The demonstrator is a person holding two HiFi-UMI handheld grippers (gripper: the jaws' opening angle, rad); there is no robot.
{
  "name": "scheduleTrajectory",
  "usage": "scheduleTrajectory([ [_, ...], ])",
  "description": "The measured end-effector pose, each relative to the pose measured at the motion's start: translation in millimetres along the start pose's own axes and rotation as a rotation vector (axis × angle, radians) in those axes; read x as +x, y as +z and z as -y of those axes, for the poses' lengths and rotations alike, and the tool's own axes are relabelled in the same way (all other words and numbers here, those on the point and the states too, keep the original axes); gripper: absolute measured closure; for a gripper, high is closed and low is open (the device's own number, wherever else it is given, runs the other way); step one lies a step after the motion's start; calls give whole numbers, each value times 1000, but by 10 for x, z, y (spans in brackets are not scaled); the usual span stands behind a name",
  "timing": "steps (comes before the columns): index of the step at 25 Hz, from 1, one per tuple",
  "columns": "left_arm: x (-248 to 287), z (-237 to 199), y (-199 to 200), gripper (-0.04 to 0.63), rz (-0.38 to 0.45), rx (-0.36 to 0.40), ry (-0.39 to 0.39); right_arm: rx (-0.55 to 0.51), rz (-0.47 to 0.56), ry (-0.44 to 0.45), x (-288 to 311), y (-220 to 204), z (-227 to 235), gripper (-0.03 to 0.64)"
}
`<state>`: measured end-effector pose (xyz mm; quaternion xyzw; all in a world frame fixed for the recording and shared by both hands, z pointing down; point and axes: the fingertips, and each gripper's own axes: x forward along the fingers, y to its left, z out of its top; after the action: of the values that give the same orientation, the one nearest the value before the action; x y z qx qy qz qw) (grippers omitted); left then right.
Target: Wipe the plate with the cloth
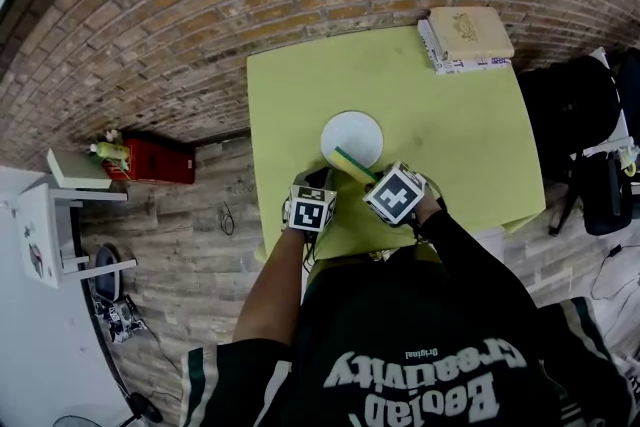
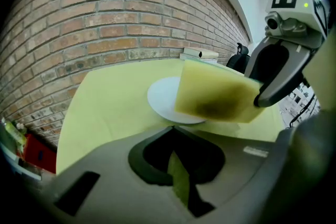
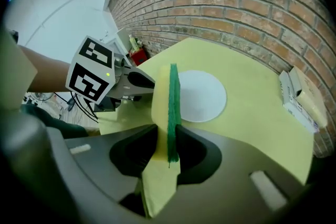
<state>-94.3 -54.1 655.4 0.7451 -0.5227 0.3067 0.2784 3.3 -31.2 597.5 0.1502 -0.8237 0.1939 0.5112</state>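
Observation:
A white plate lies near the front of the yellow-green table; it also shows as the plate and the plate in the gripper views. My right gripper is shut on a yellow sponge cloth with a green scouring face, held upright on edge. That sponge cloth hangs over the plate's near rim, and the sponge cloth has a dark stain. My left gripper, just left of it at the table's front edge, has its jaws together; only a thin yellow-green sliver shows between them.
Stacked books sit on the table's far right corner. A brick wall runs behind the table. On the floor are a red box at left and dark bags at right.

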Motion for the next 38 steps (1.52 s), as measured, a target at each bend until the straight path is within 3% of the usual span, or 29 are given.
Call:
scheduleTrajectory([
  [12, 13, -12, 14, 588, 9, 5, 1, 49, -38, 38, 144, -20, -157, 495],
  [38, 11, -14, -3, 588, 2, 5, 3, 104, -38, -1, 14, -230, 60, 495],
])
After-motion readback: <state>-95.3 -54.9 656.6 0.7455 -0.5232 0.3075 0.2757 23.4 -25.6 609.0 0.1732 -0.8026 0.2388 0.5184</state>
